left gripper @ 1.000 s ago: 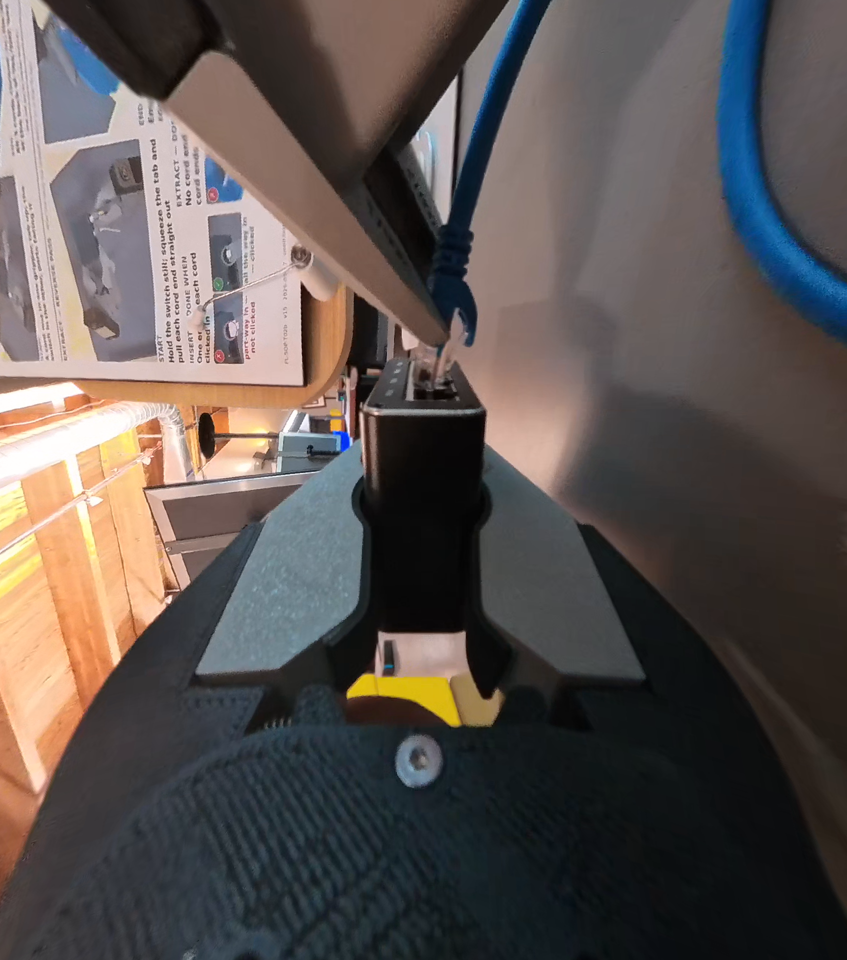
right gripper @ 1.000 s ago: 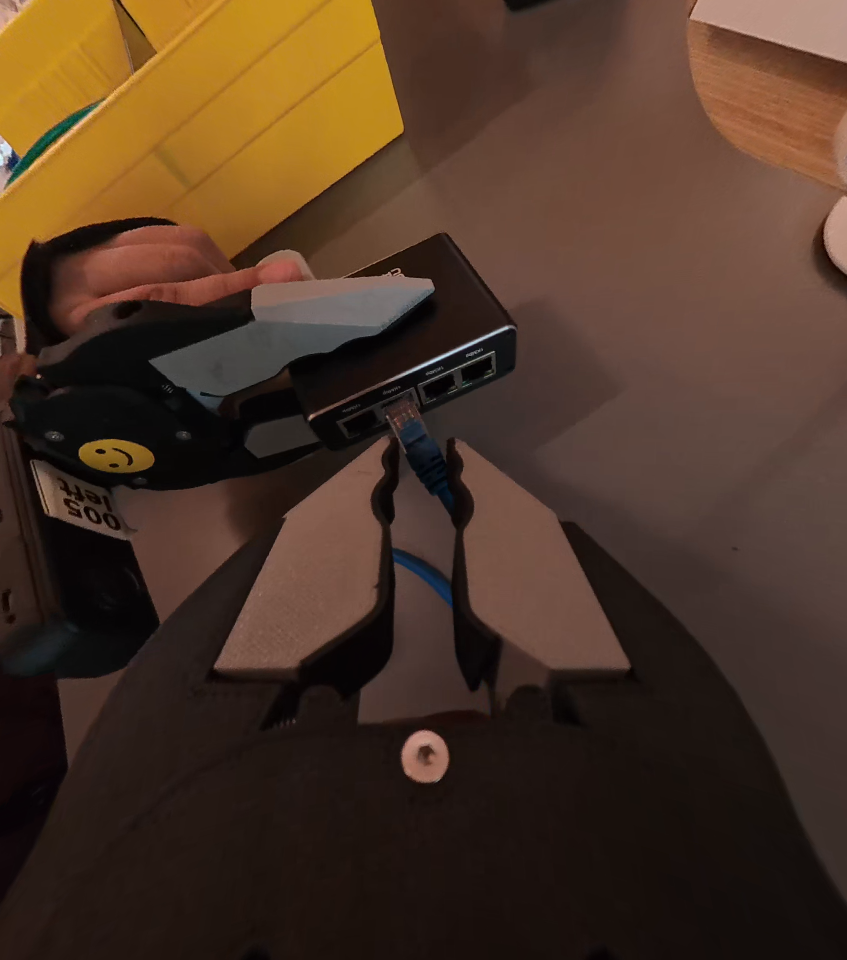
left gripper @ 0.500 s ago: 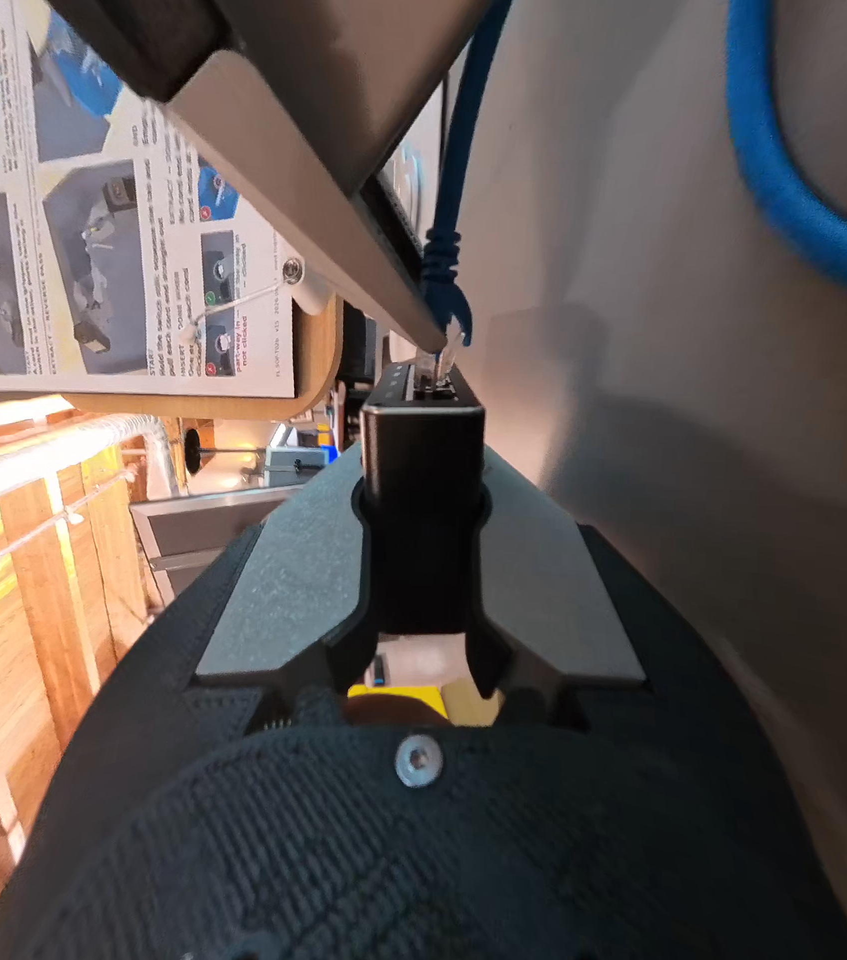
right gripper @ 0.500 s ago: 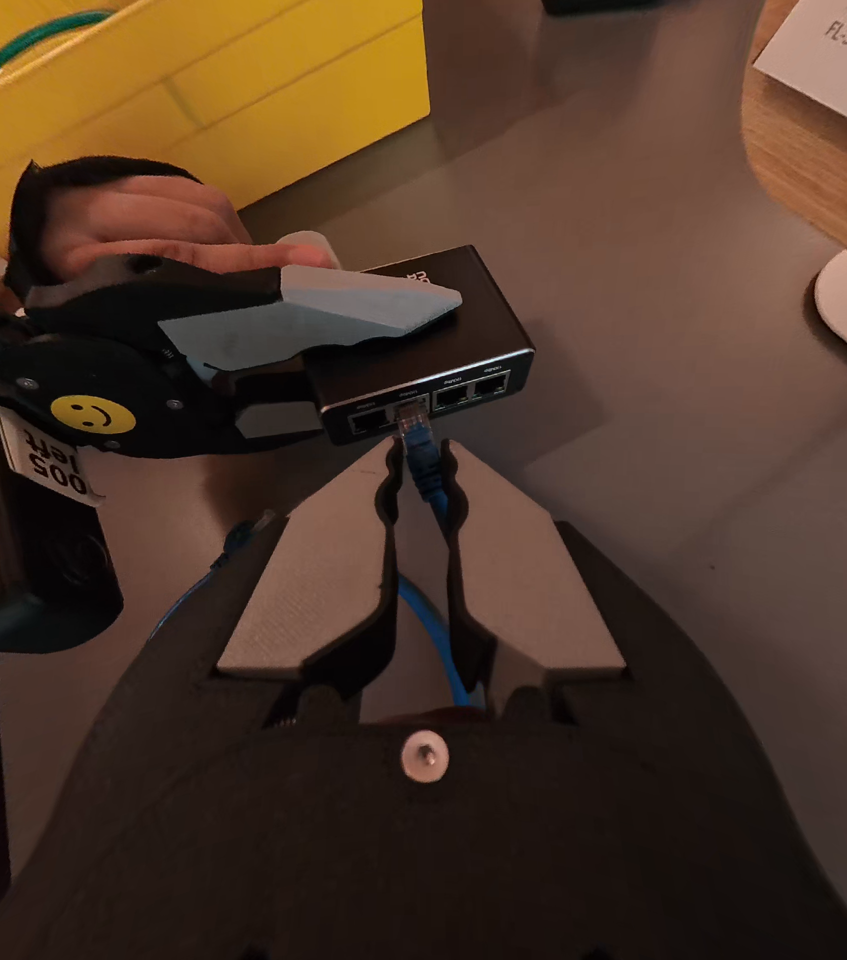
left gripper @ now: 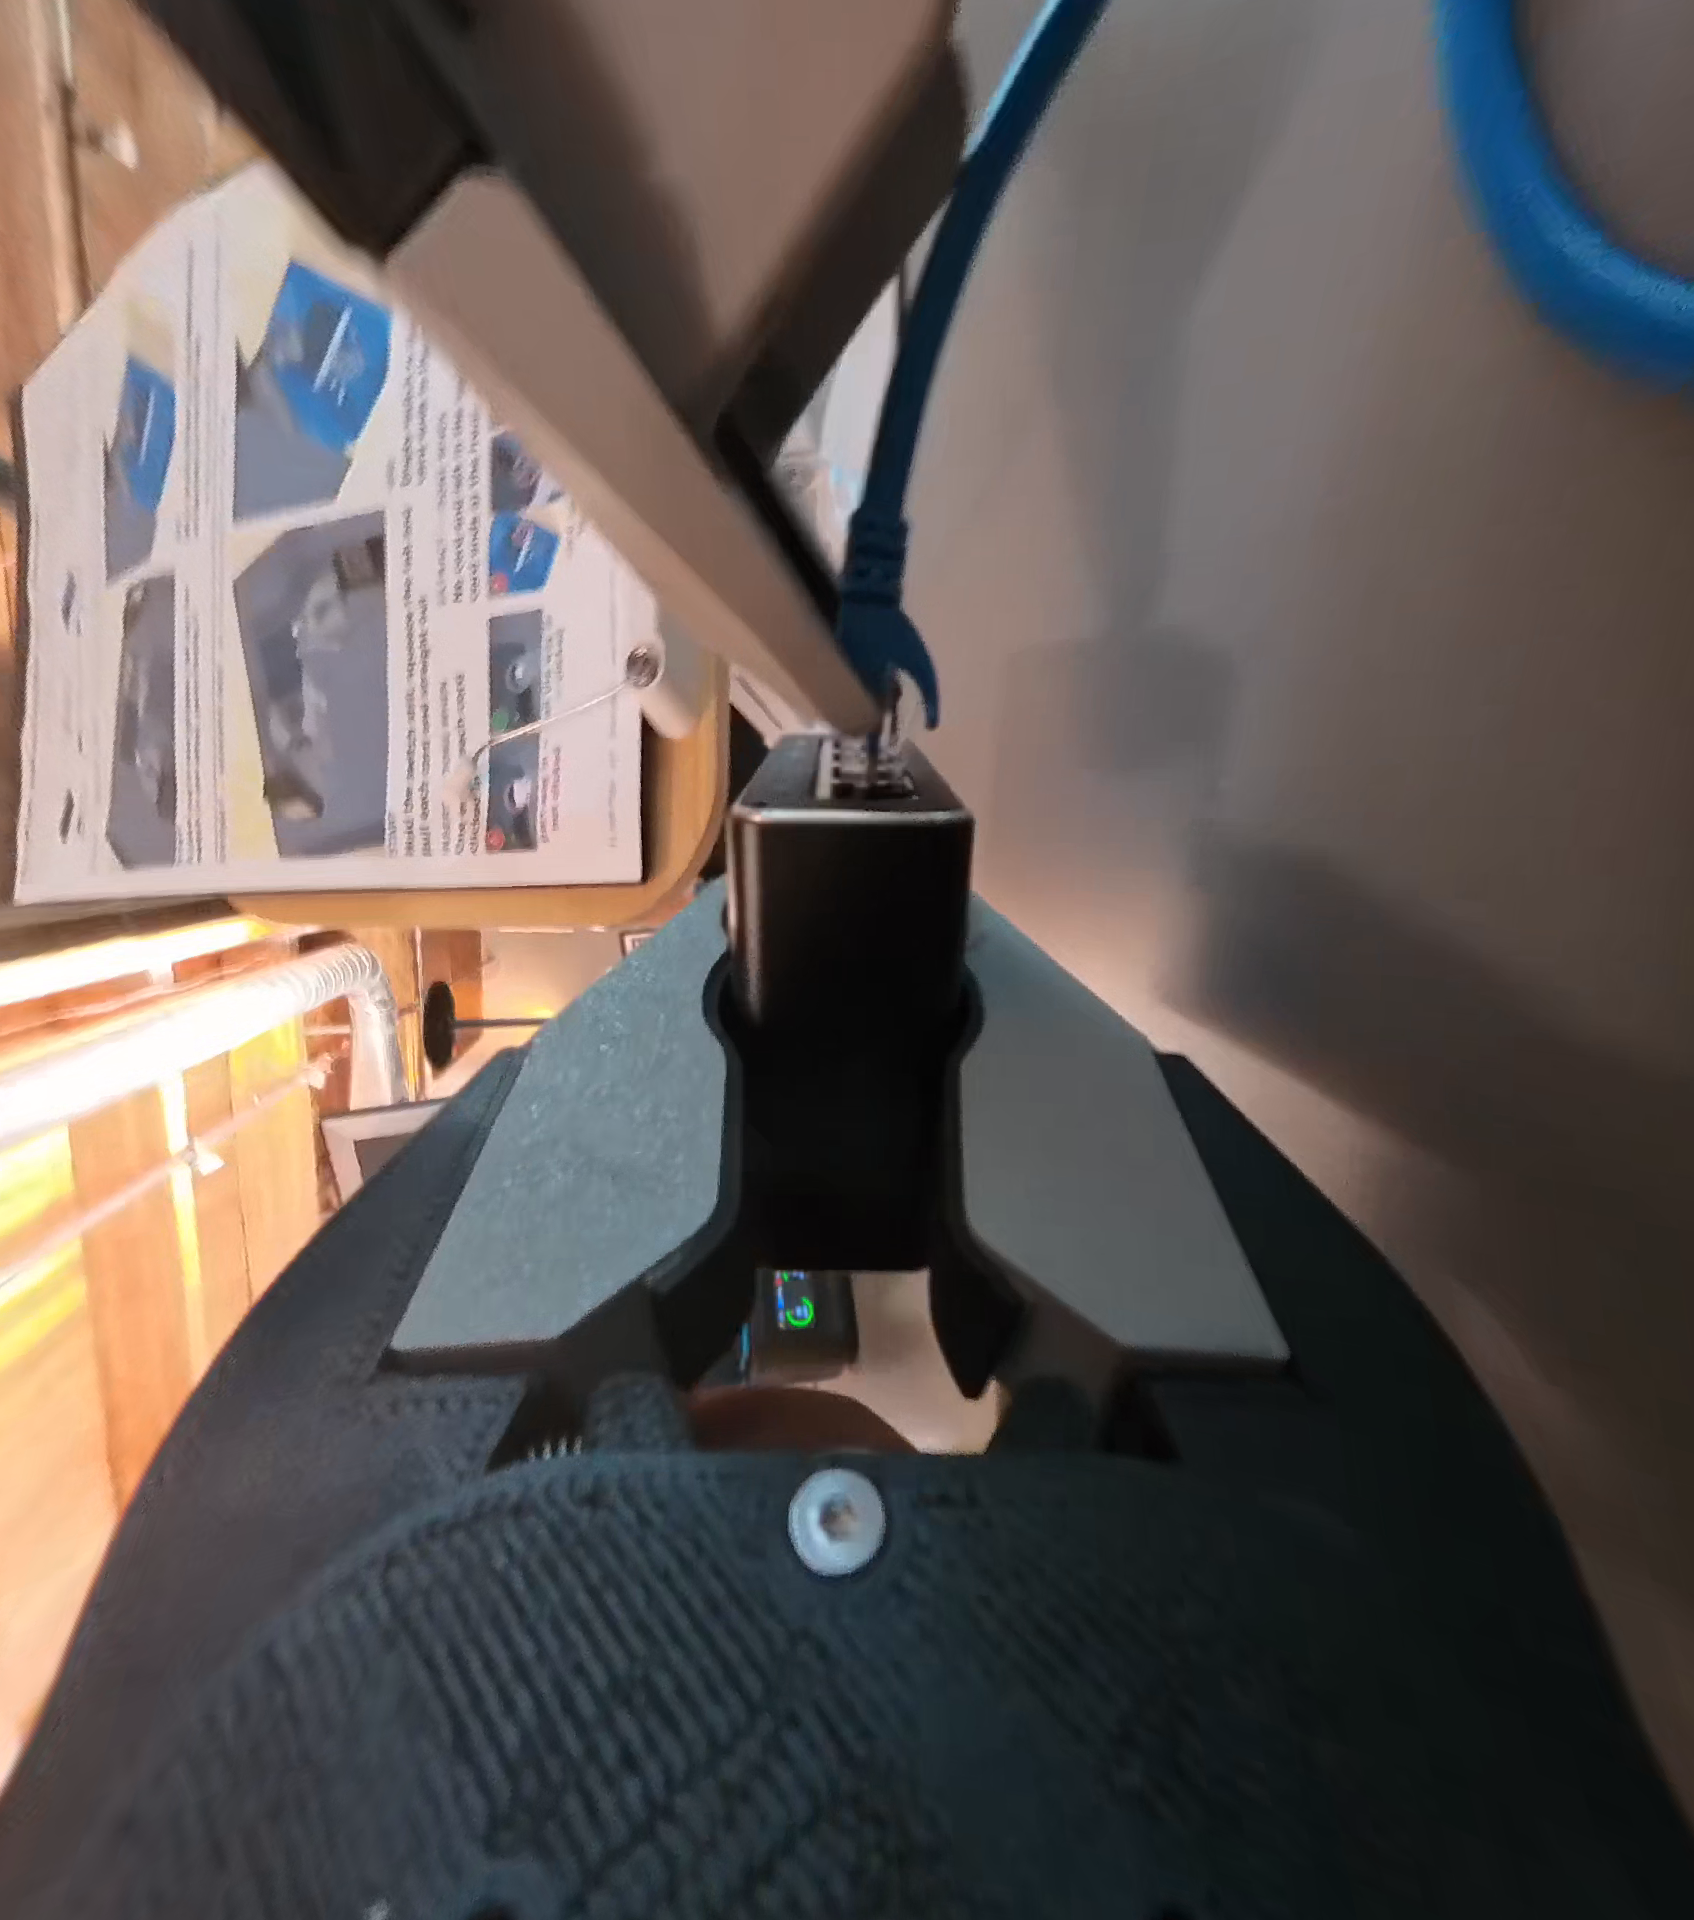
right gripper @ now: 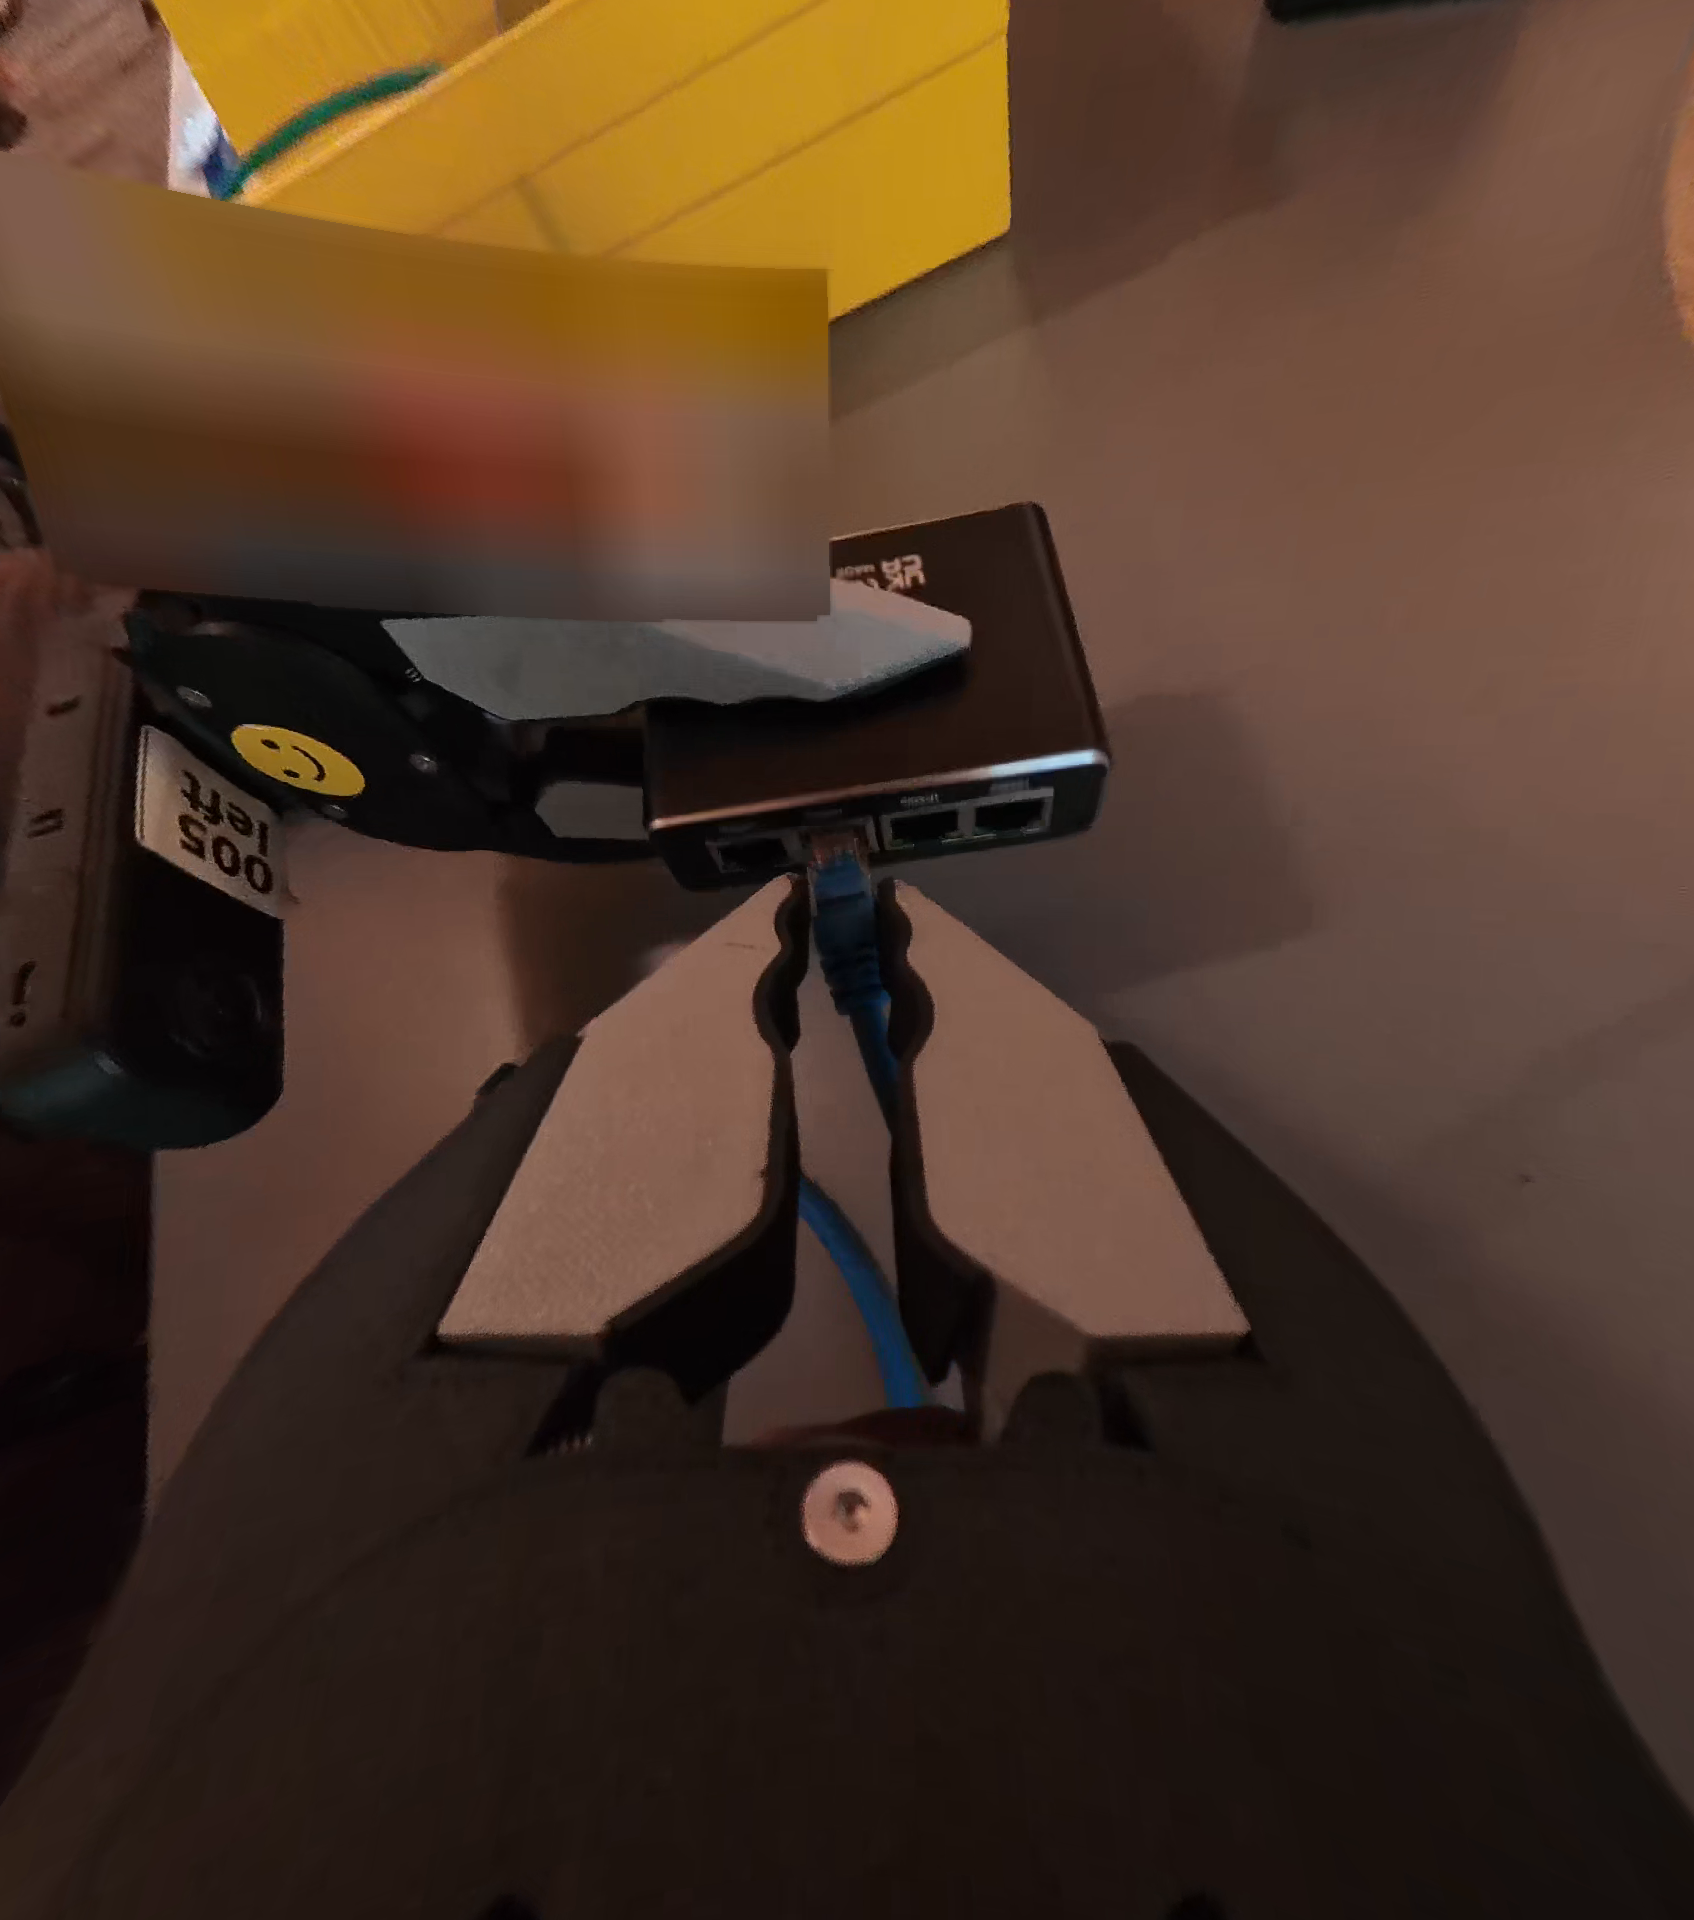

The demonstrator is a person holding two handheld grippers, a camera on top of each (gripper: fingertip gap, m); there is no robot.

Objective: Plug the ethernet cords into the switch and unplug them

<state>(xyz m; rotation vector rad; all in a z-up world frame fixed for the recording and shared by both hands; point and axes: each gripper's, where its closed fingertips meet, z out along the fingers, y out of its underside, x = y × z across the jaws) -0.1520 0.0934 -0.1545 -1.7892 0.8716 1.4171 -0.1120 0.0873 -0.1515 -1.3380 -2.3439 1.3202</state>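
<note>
Two fingers of the right gripper (right gripper: 843, 914) pinch the blue plug (right gripper: 843, 894) at the switch (right gripper: 936, 727).

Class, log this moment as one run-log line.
left gripper: shut on switch | right gripper: shut on blue plug | plug at second port from left

Behind my stuff there's a bright yellow cardboard box (right gripper: 677, 135) with a green cable (right gripper: 334, 109) coiled inside, sitting on the grey matte surface (right gripper: 1394, 727). A printed paper instruction sheet (left gripper: 303, 623) is clipped to a light wooden board (left gripper: 692, 831). Wooden slats (left gripper: 43, 1247) further off.
</note>
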